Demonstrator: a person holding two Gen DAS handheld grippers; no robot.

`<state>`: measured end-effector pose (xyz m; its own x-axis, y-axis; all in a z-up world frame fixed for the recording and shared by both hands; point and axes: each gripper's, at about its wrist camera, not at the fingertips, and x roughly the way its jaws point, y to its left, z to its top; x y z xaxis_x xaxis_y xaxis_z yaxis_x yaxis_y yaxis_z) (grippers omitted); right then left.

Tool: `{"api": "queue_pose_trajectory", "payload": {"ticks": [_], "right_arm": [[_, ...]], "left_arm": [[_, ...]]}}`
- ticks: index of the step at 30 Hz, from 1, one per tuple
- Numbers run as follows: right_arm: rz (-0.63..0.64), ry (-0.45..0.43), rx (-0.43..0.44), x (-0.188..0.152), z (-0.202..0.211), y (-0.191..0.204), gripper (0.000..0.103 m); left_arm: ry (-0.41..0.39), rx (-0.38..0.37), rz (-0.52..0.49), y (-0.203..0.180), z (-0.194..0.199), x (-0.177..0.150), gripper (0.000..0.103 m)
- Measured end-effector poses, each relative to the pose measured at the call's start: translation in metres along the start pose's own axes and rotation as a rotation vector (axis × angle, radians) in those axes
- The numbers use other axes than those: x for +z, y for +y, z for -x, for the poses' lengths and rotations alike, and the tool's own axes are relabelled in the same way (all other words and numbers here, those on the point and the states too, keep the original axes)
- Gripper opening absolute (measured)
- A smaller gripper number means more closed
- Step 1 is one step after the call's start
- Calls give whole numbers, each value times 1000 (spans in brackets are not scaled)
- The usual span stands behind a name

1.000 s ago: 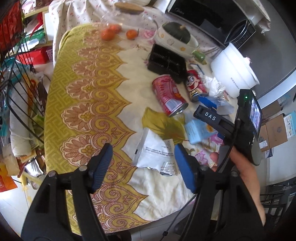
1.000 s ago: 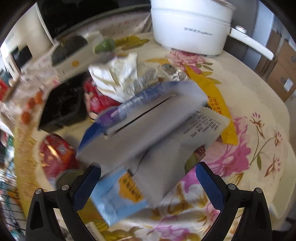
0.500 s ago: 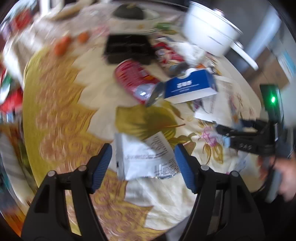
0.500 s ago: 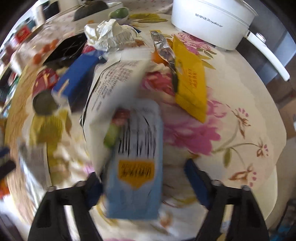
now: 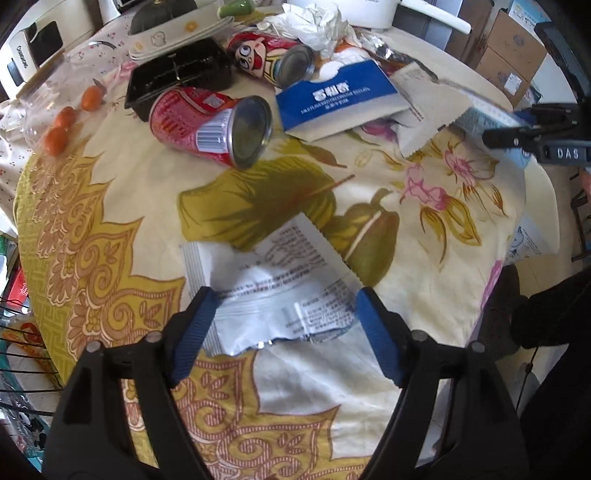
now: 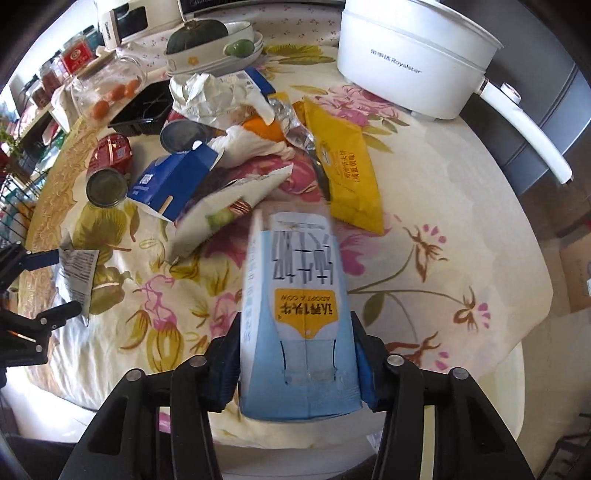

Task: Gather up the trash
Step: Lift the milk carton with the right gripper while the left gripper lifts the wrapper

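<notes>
Right hand-held gripper (image 6: pixel 295 354): carton (image 6: pixel 299 314) lengthwise, forward.

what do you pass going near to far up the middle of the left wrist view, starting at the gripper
left gripper → white wrapper → red can → black tray → dish with a dark squash

Each tool (image 5: pixel 284 328) has black arms with round silver screws and blue ribbed pads (image 5: pixel 376 343); one says "DAS" in white letters.
</notes>
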<state>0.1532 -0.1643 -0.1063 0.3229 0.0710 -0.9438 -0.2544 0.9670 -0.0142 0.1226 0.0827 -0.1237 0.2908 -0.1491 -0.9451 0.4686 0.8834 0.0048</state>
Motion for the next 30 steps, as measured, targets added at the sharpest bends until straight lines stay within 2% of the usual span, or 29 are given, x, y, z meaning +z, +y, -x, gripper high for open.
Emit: {"api": "queue_pose_trajectory", "payload": {"ticks": [4,7,10,12,14,17,22,25,28,30], "right_arm": [[29,-6,8,-2,8,-3,51],[44,-9,7,-4,10,-6,51],[40,-23,8,-6,15,-12,51],[32,-32,15,-6,19,-17,51],[29,-36,17,-6,21,-21,51],[24,-37,23,-7,23,-25,51],[32,-37,33,-6,23,-26,51],[33,-35,41,-6,24,-27,51],[28,-35,53,-6,24,-28,51],[26,-34,61,-5,25,-29,51]], "left_arm": [[27,31,-36,-4,4,-4,79],[16,59,-2,-1,11,-3,79],[33,82,129,4,15,-2,83],[70,56,255,17,9,-2,83],[90,43,322,20,3,-1,85],[108,81,359,19,-5,2,86],[125,104,506,32,-18,6,89],[113,127,523,33,-21,7,89],[92,140,545,34,-21,7,84],[76,145,558,39,-15,4,77]]}}
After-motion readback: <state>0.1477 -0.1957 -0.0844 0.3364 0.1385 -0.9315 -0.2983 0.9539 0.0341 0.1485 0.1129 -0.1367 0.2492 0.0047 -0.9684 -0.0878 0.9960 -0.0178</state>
